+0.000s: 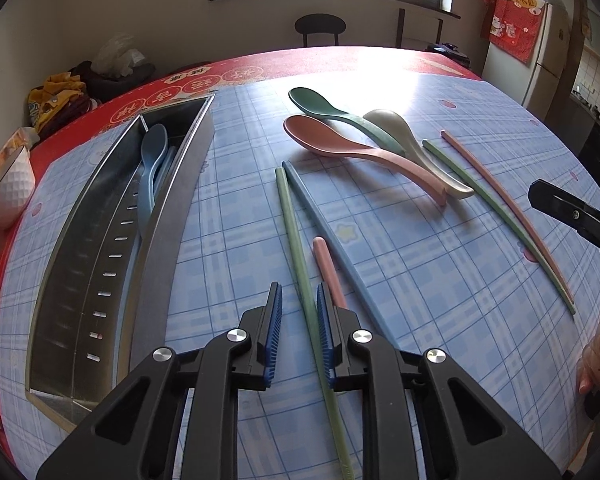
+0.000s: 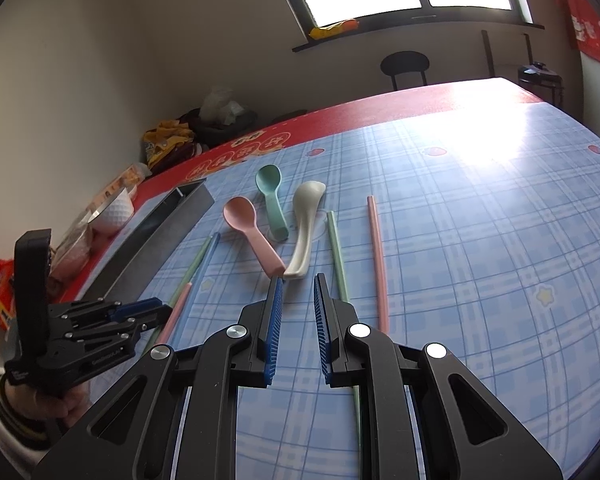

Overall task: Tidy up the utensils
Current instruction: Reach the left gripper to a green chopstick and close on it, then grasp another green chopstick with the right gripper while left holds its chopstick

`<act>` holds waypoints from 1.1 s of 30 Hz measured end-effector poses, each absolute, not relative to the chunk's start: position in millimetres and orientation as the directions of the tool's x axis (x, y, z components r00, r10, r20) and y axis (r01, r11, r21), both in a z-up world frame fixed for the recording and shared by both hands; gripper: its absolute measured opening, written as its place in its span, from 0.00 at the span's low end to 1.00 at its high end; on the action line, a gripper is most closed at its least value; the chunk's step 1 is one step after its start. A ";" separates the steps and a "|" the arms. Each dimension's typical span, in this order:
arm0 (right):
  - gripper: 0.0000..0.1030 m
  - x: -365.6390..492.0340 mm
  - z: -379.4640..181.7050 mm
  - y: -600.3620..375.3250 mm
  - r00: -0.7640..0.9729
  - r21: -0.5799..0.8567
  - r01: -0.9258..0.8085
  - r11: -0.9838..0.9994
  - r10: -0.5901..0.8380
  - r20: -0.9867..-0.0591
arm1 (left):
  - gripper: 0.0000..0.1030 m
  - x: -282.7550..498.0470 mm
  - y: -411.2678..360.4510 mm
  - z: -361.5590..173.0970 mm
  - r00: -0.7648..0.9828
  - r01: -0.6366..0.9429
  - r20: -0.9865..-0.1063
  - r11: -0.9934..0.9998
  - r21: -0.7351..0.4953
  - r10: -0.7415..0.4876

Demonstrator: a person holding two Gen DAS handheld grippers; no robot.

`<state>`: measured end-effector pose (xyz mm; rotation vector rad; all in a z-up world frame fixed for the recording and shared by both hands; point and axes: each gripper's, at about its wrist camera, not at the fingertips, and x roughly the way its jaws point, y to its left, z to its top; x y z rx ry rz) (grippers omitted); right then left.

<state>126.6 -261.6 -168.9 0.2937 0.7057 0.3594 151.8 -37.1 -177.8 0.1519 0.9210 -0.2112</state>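
Observation:
My left gripper [image 1: 299, 295] is open just above the table, its fingers astride a green chopstick [image 1: 296, 240]; a pink chopstick [image 1: 328, 270] and a blue chopstick [image 1: 324, 228] lie just right of it. A steel utensil tray [image 1: 100, 280] to the left holds a blue spoon [image 1: 150, 168]. Pink [image 1: 340, 146], dark green [image 1: 328, 110] and cream [image 1: 412, 140] spoons lie ahead. My right gripper [image 2: 298, 282] is open and empty above the table, near the cream spoon's [image 2: 306, 224] handle, between a second green chopstick [image 2: 338, 256] and the pink spoon [image 2: 252, 232].
A second pink chopstick [image 2: 378, 260] lies right of the right gripper. A white bowl [image 1: 8, 192] and snack packets stand at the table's left edge. A chair [image 1: 320, 28] is beyond the far edge. The blue plaid cloth [image 1: 440, 280] covers the table.

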 end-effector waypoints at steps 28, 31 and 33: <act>0.16 158.1 -186.9 -238.0 0.617 0.208 -0.100 0.973 0.225 -0.754 | 0.08 145.7 -30.2 -180.0 0.617 0.244 -0.770 0.970 -0.010 -0.163; 0.17 162.6 -188.2 -232.7 0.594 0.163 -0.089 0.983 0.184 -0.783 | 0.08 147.4 -28.0 -179.8 0.613 0.243 -0.771 0.970 -0.023 -0.172; 0.17 161.5 -186.3 -228.8 0.594 0.130 -0.093 0.987 0.160 -0.788 | 0.08 147.6 -26.8 -179.4 0.611 0.245 -0.771 0.969 -0.030 -0.179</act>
